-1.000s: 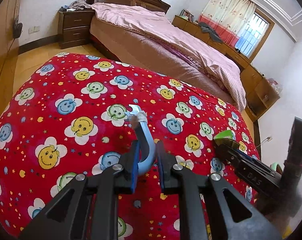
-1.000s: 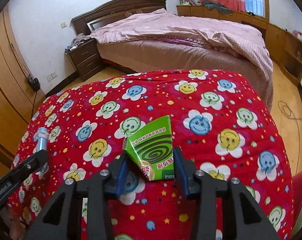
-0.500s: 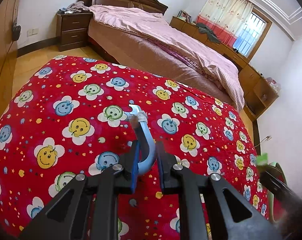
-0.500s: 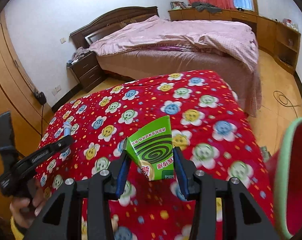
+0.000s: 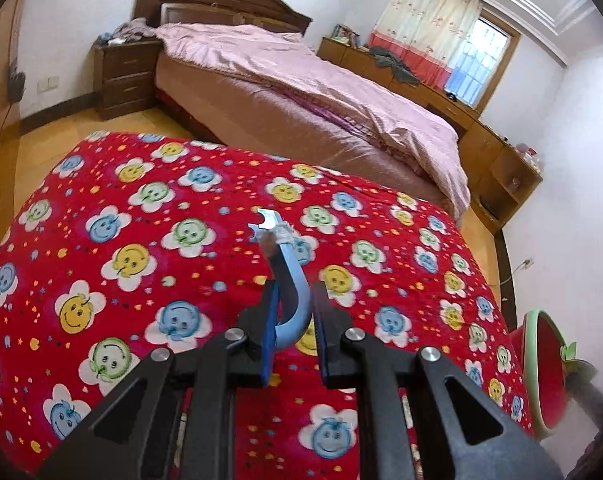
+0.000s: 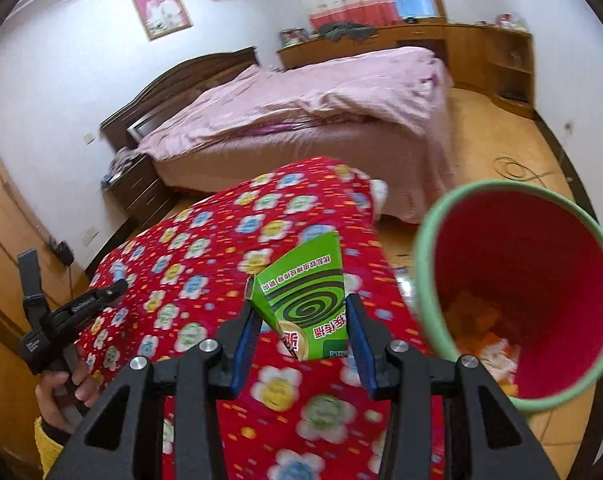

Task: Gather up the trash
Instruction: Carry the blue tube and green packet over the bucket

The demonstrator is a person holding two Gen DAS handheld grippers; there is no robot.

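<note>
Green box (image 6: pixel 309 304) beside red bin (image 6: pixel 429 280)

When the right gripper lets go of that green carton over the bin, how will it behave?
The carton looks like thin, creased card, so probably light and easily crushed. Flat and open-ended, it may flutter, not drop straight. The bin sits off to the right, so it could miss from here.

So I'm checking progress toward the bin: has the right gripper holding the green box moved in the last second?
Yes. The right gripper, shut on the green box, has swung right, off the red blanket toward the red bin.
</note>
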